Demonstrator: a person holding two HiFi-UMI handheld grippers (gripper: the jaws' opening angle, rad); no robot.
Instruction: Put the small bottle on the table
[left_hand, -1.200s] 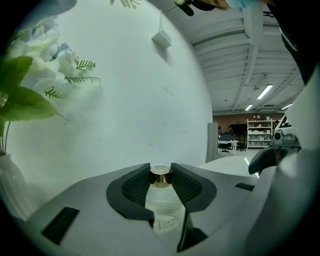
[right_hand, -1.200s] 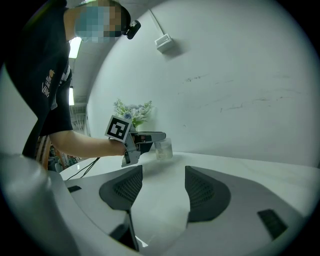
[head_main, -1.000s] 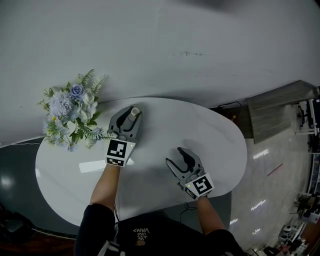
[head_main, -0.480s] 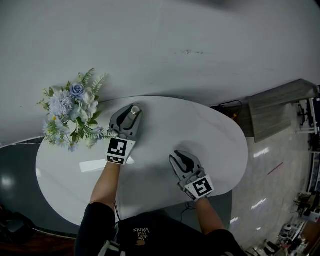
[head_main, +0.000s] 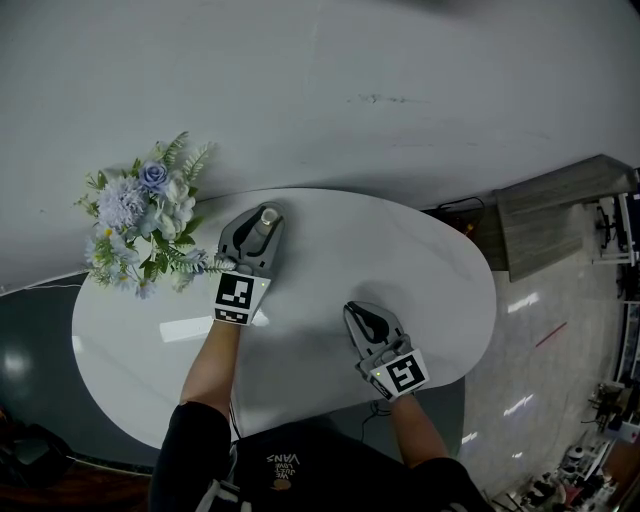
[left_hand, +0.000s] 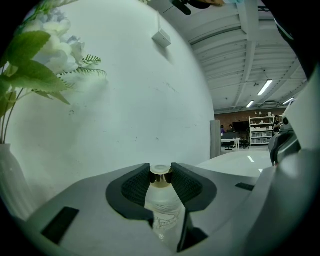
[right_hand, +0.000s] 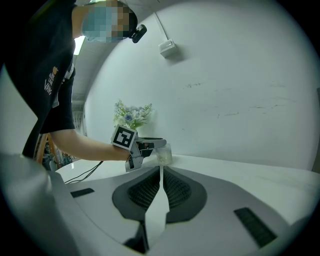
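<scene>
The small clear bottle (head_main: 267, 219) with a gold collar stands upright on the white oval table (head_main: 430, 270), near its far edge. My left gripper (head_main: 262, 224) is shut on it, and in the left gripper view the pads press the bottle (left_hand: 162, 207) from both sides. In the right gripper view the bottle (right_hand: 164, 155) rests on the tabletop in the left gripper (right_hand: 149, 145). My right gripper (head_main: 361, 317) hovers over the table's near right part. Its jaws (right_hand: 160, 175) are shut with nothing between them.
A bunch of pale blue and white flowers (head_main: 148, 218) in a white vase (left_hand: 11, 182) stands just left of the bottle. A white wall runs behind the table. A wooden cabinet (head_main: 560, 215) and cables lie to the right, beyond the table's edge.
The right gripper's jaws have gone from wide open to shut, empty, and it has shifted slightly right. The left gripper and the bottle have stayed in place.
</scene>
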